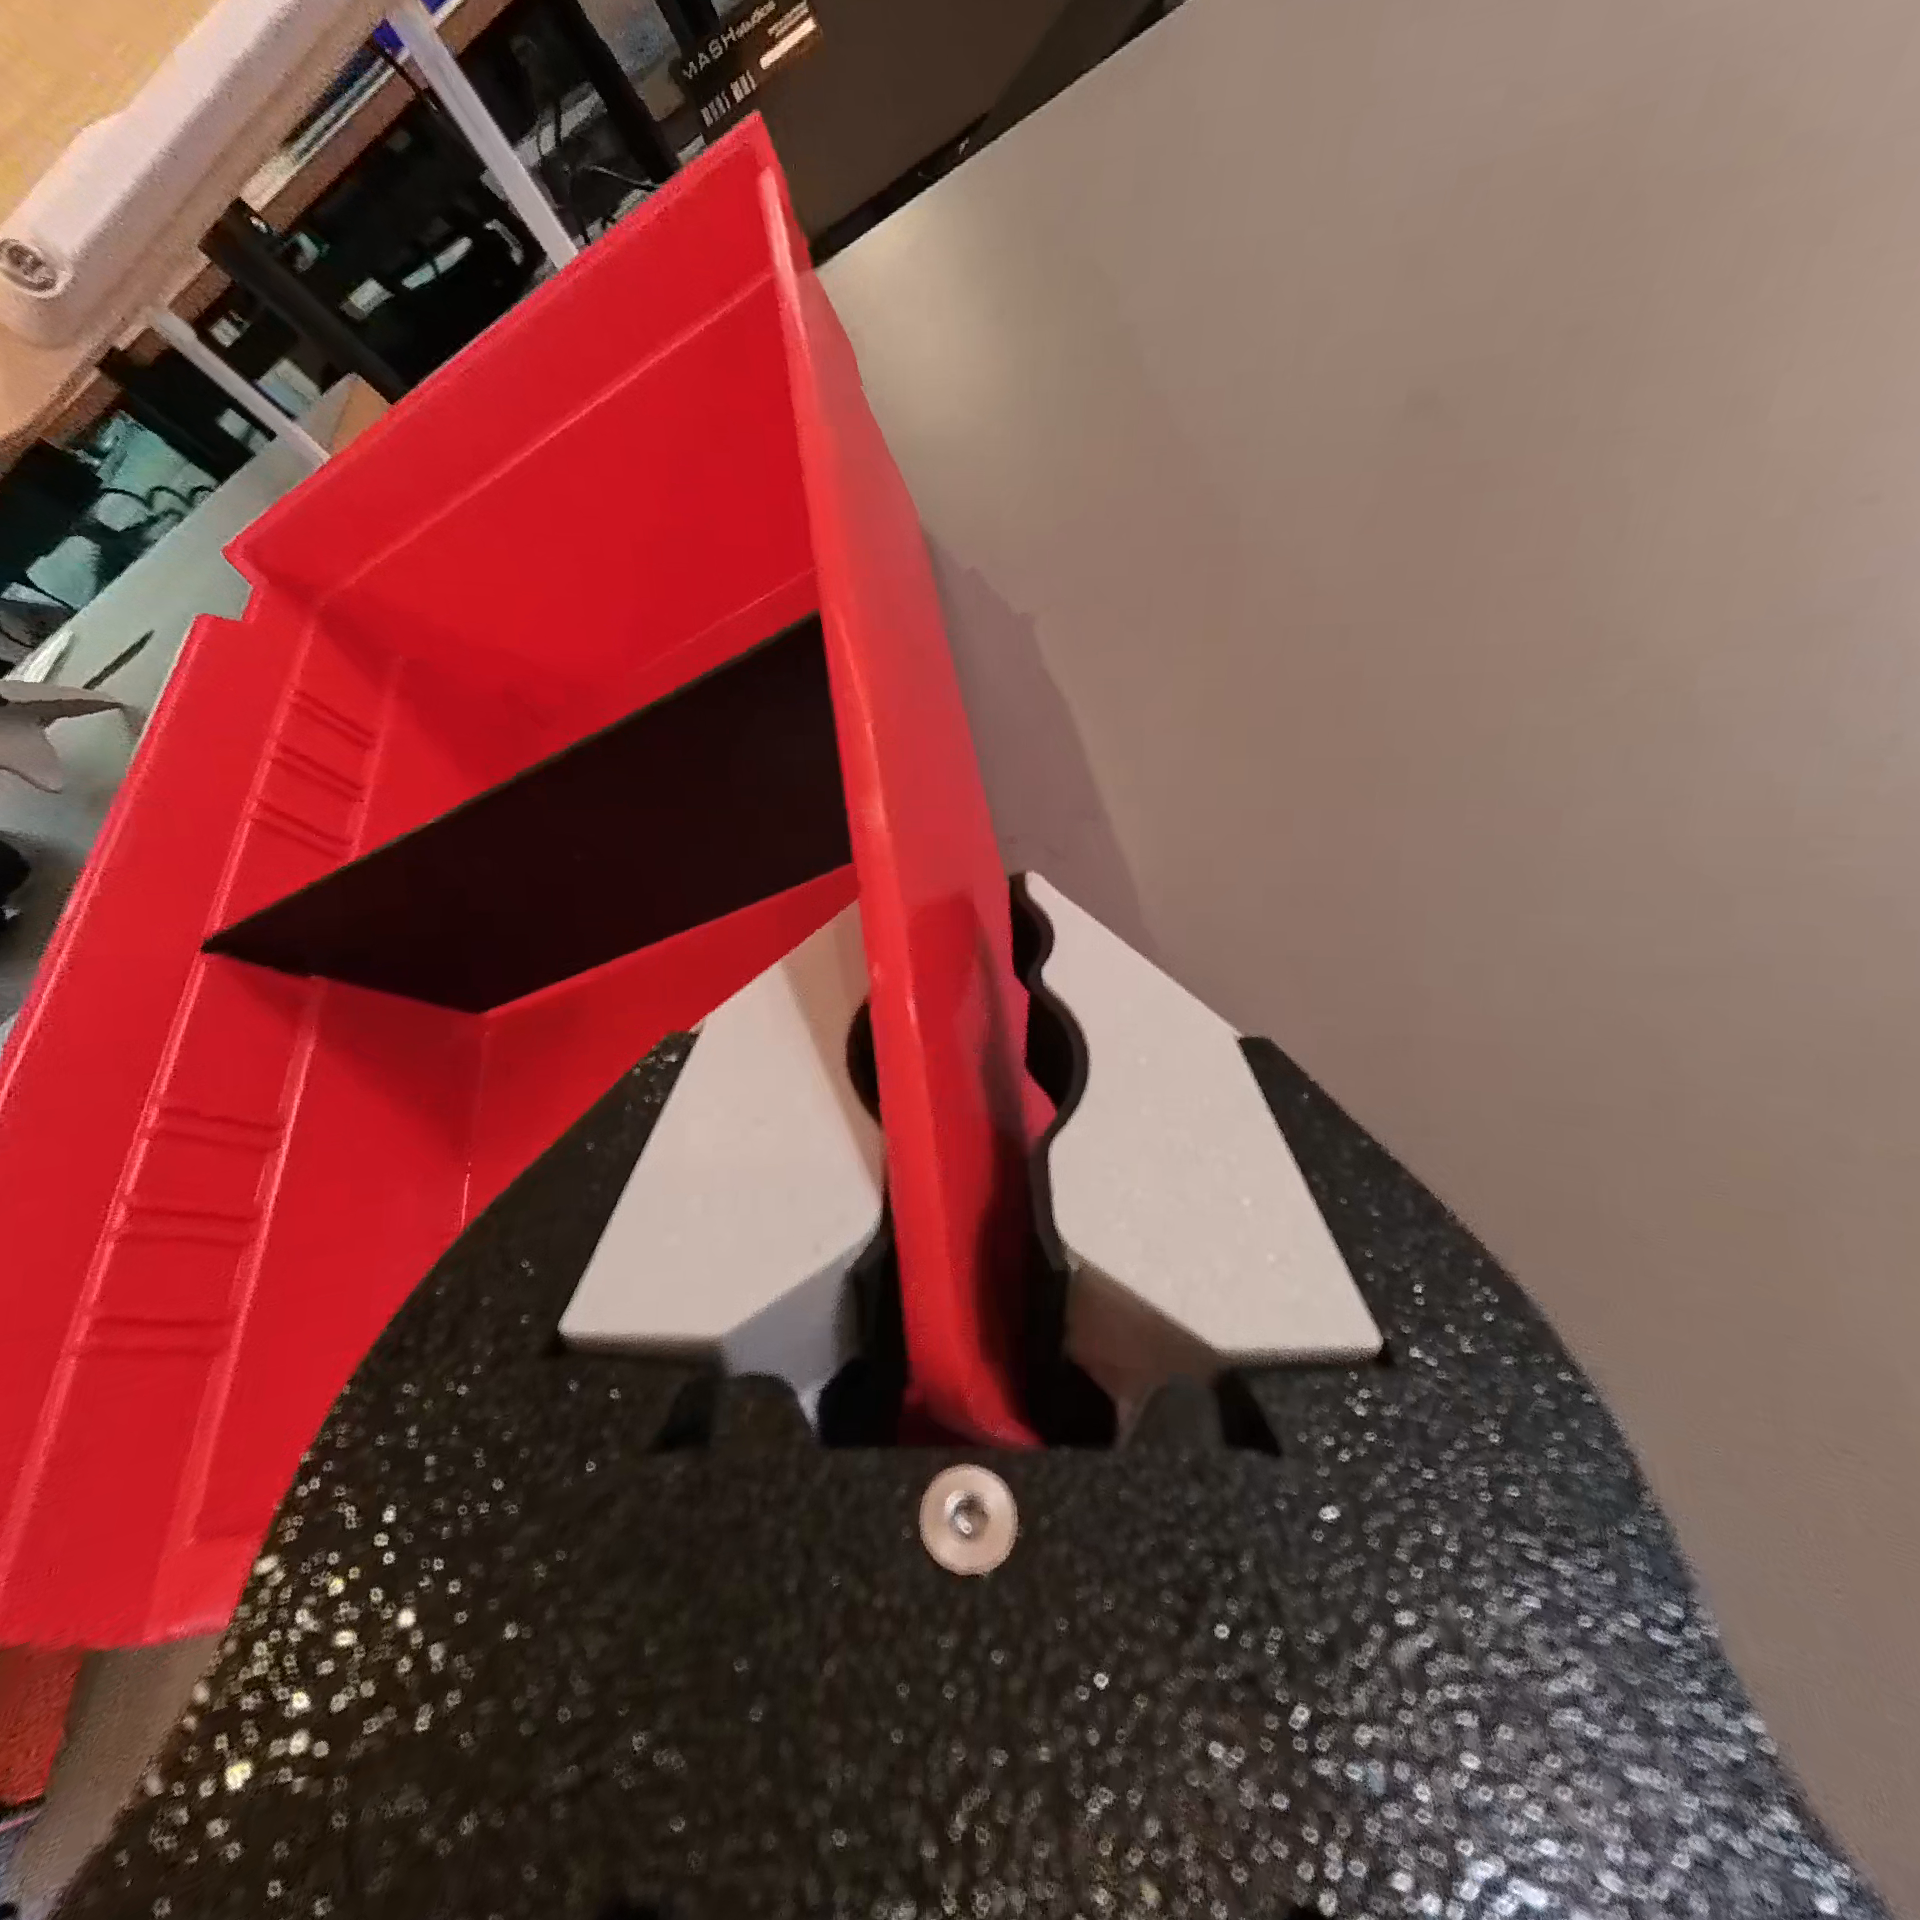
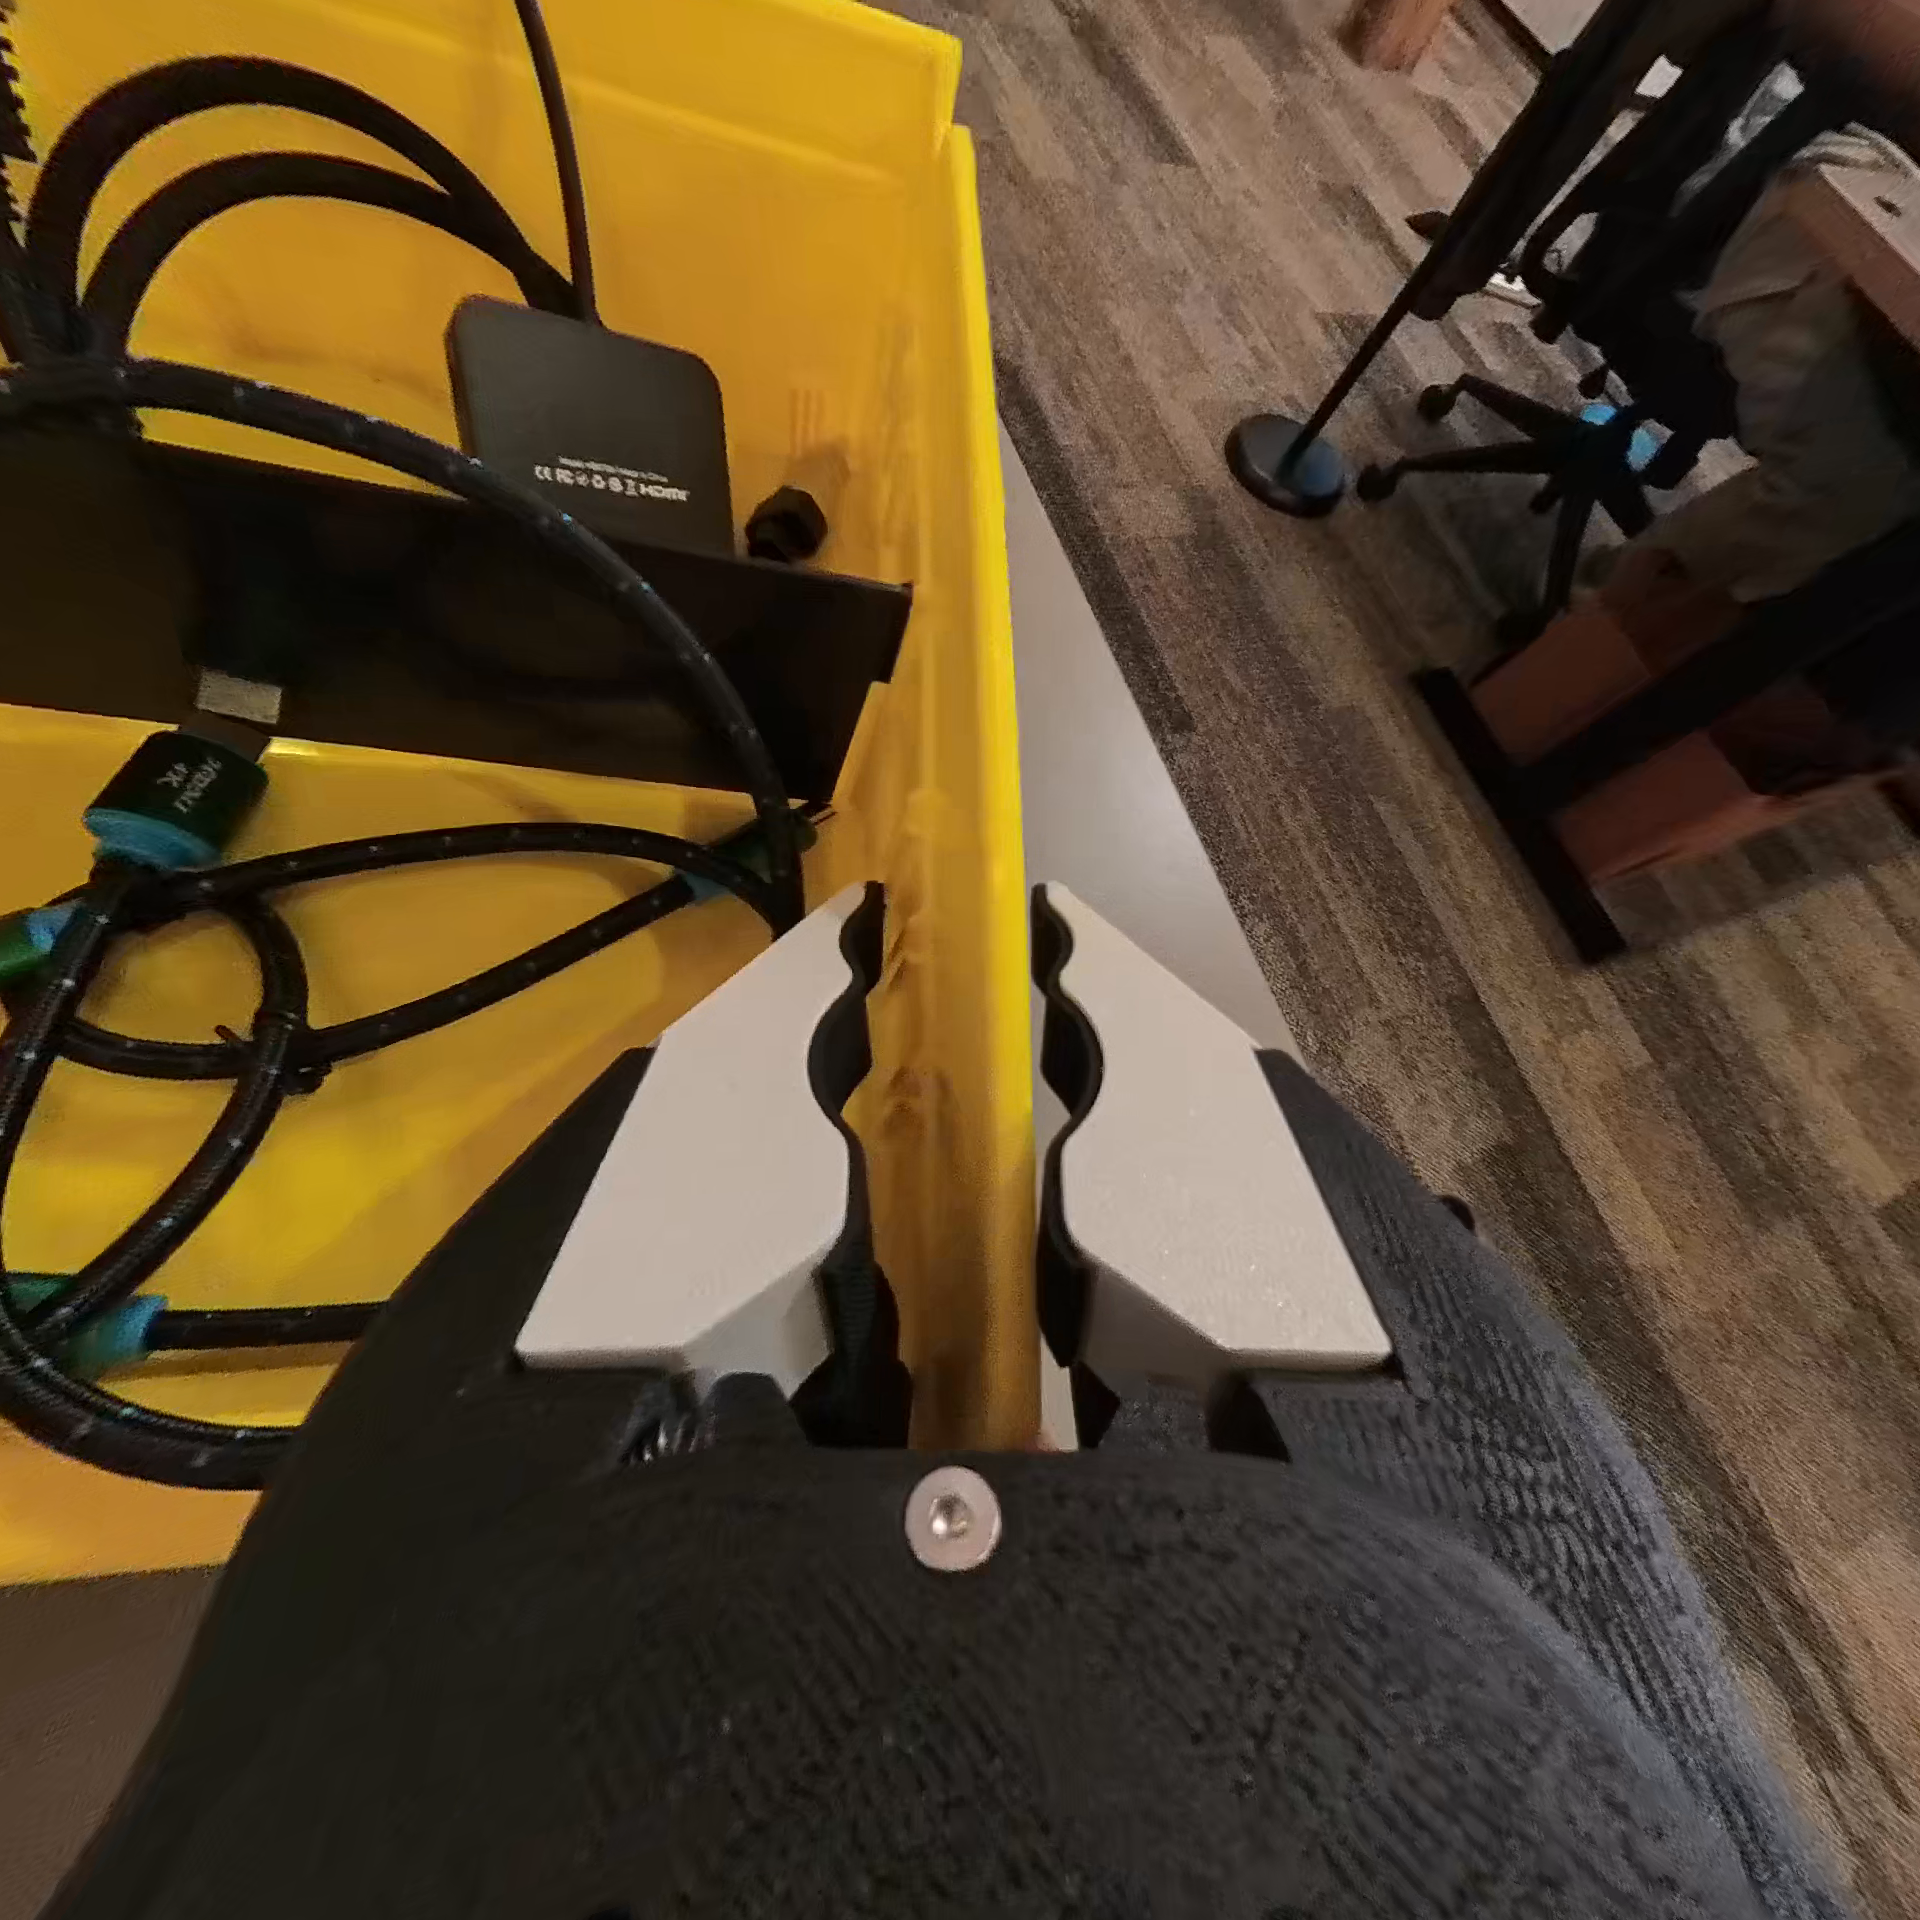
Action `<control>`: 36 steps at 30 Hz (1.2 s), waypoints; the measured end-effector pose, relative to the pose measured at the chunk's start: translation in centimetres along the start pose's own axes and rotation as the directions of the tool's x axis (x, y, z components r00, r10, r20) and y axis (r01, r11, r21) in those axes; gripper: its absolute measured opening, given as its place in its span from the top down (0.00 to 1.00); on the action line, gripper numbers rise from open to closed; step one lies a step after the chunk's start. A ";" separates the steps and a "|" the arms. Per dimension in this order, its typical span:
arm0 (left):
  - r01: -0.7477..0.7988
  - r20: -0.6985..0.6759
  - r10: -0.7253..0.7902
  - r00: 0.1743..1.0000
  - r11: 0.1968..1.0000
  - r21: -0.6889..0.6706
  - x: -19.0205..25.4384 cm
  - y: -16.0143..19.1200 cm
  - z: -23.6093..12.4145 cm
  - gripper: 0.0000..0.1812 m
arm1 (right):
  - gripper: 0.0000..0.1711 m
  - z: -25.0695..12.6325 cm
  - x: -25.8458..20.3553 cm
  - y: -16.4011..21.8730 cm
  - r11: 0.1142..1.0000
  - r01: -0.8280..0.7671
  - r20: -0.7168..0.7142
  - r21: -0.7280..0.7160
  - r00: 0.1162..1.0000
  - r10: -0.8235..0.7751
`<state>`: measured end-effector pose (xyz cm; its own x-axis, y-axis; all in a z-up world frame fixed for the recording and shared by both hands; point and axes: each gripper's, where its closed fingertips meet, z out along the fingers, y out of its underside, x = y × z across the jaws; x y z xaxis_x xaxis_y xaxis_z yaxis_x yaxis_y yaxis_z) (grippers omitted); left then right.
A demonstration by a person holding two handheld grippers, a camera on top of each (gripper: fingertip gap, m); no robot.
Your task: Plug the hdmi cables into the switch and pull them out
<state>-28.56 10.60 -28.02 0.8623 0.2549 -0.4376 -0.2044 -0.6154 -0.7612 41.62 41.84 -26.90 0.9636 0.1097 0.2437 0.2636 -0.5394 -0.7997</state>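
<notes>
The left gripper (image 1: 951, 1039) is clamped on the right wall of a red bin (image 1: 582, 582), one grey finger (image 1: 748, 1153) inside the bin and the other outside against the wall. Farther in, a black divider (image 1: 582, 842) crosses the red bin from side to side, and a pale table (image 1: 1455, 623) lies to the right of the bin. The right gripper (image 2: 956, 1039) straddles the right wall of a yellow bin (image 2: 935, 623); its fingers lie close along both faces, but whether they press the wall cannot be told. Inside the yellow bin, near and left, braided black hdmi cables (image 2: 312, 1018) lie coiled, with one plug (image 2: 197, 779) resting against a black divider (image 2: 520, 644). Beyond that divider lies the black switch (image 2: 592, 426), no plug visibly in it. To the right, past the table edge, is carpeted floor (image 2: 1351, 831).
</notes>
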 end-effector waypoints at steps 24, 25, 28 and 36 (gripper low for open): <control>-0.055 -0.205 0.087 0.975 0.987 0.154 4.2 0.3 -5.4 0.96 | 0.97 0.5 -10.3 -3.4 0.997 0.044 0.213 0.058 0.975 -0.055; -0.068 -0.223 0.103 0.969 0.984 0.163 4.6 0.6 -6.2 0.96 | 0.97 0.5 -11.2 -3.6 0.997 0.052 0.222 0.062 0.973 -0.064; -0.103 -0.261 0.149 0.954 0.978 0.180 5.3 1.6 -8.7 0.96 | 0.96 0.3 -14.2 -4.4 0.994 0.077 0.246 0.078 0.965 -0.094; -0.234 -0.379 0.336 0.862 0.928 0.290 6.2 2.1 -16.8 0.96 | 0.96 -0.7 -23.2 -6.6 0.982 0.137 0.332 0.128 0.927 -0.173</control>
<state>-15.84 -1.66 -24.27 0.8504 -0.2693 -0.4519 -0.5259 -0.4142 -0.7429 17.47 42.25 -26.94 0.8623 0.4726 0.1818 0.3970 -0.4082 -0.8220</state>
